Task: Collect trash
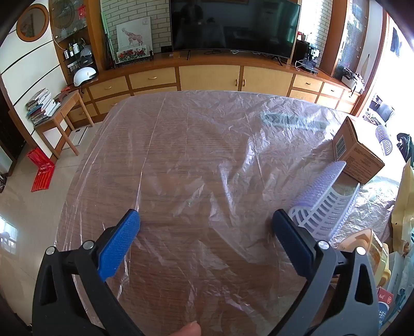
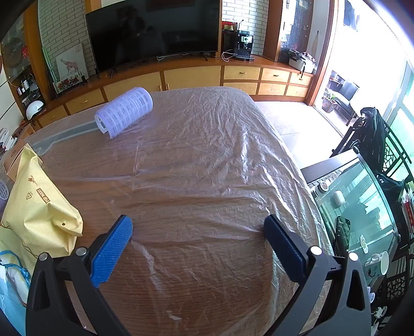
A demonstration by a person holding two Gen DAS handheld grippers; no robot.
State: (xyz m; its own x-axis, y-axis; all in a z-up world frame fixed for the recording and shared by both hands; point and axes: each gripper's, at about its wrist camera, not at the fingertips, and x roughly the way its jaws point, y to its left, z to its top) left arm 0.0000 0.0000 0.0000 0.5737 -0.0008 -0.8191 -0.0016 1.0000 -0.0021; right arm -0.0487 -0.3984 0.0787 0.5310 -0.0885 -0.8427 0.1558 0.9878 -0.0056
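Observation:
A wooden table [image 1: 181, 160] is covered with a clear crinkled plastic sheet [image 2: 207, 155]. My left gripper [image 1: 205, 224] is open and empty above the near part of the table. A white-lilac slotted plastic basket [image 1: 323, 204] lies on its side just right of its right finger. A cardboard box [image 1: 357, 152] sits behind that basket. My right gripper [image 2: 198, 230] is open and empty above the table. A second slotted cylinder basket [image 2: 124, 112] lies on its side at the far left of the table. A yellow paper bag [image 2: 38, 212] sits left of my left finger.
A TV [image 1: 233, 23] and wooden cabinets [image 1: 207, 77] stand beyond the table. A glass-top side table [image 2: 362, 206] is at the right edge. A small wooden desk with books [image 1: 57, 113] and a red bag [image 1: 41, 168] are on the left floor. Bags and tape rolls [image 1: 362, 245] crowd the right.

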